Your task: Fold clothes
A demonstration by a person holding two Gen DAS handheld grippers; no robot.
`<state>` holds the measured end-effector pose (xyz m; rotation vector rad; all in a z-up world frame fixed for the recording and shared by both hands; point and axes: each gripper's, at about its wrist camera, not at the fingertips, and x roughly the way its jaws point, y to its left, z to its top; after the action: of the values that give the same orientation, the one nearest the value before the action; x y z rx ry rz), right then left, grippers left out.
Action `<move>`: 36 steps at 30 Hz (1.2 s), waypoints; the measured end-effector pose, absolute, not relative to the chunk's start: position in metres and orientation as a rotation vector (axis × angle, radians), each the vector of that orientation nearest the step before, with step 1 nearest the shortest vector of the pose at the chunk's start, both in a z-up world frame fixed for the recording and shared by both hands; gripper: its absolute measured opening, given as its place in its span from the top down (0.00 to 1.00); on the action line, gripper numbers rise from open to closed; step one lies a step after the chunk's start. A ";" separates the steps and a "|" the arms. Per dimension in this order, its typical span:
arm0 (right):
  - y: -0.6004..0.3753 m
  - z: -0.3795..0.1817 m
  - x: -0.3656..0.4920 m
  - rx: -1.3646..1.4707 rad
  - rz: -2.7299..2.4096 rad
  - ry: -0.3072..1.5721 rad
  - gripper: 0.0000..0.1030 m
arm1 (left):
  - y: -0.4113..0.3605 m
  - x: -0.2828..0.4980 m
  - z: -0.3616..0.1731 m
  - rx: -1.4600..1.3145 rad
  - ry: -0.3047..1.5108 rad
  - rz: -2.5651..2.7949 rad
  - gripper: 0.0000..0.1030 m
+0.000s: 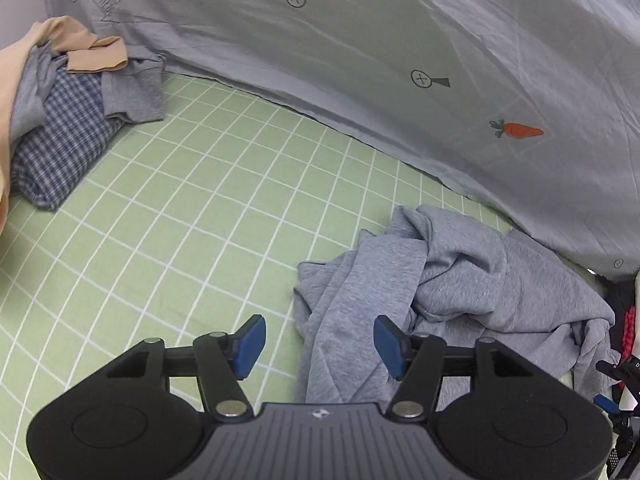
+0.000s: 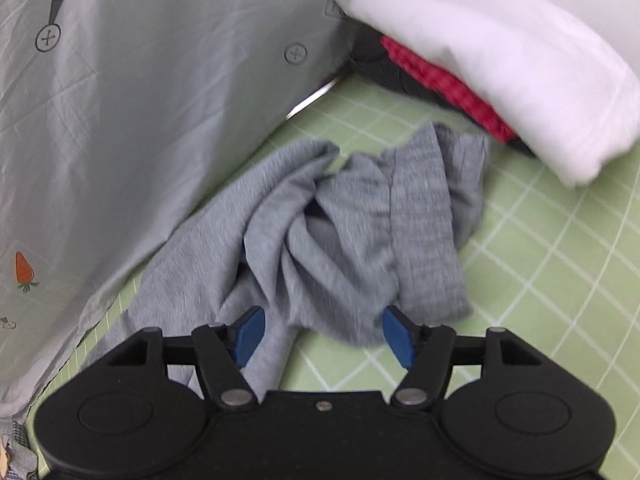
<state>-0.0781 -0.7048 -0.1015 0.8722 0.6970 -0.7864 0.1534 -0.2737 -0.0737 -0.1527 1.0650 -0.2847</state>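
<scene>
A crumpled grey garment (image 1: 452,288) lies in a heap on the green checked sheet (image 1: 192,208), close to the hanging grey cloth. My left gripper (image 1: 320,344) hovers over its near left edge with the blue pads (image 1: 250,344) apart and nothing pinched between them. In the right wrist view the same grey garment (image 2: 352,232) spreads out ahead, bunched and wrinkled. My right gripper (image 2: 324,336) stands open above its near edge; the fabric lies under the gap, and the pads (image 2: 398,338) do not press on it.
A pile of unfolded clothes (image 1: 60,120), blue checked, grey and peach, sits at the far left. A stack with a white garment (image 2: 500,64) over red checked and dark pieces lies at the far right. The grey cloth with a carrot print (image 1: 516,130) bounds the back.
</scene>
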 end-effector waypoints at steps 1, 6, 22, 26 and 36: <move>-0.699 -0.108 -0.078 0.894 -0.766 0.709 0.36 | -0.277 0.160 -0.079 -0.143 1.074 -0.288 0.41; -0.680 -0.120 -0.052 0.878 -0.684 0.751 0.35 | -0.307 0.190 -0.109 -0.078 1.124 -0.321 0.41; -0.636 -0.112 -0.045 0.557 -0.726 0.820 0.98 | -0.233 0.166 -0.070 -0.112 0.927 -0.129 0.96; -0.622 -0.100 -0.080 0.565 -0.714 0.804 0.98 | -0.168 0.116 -0.054 -0.201 0.876 0.030 0.96; -0.556 -0.103 -0.164 0.523 -0.665 0.896 0.98 | -0.079 0.012 -0.113 -0.360 1.095 0.207 0.70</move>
<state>-0.1637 -0.5555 -0.1028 0.5234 0.8962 -0.6646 0.0115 -0.0792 -0.1131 -0.3604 1.0951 0.2075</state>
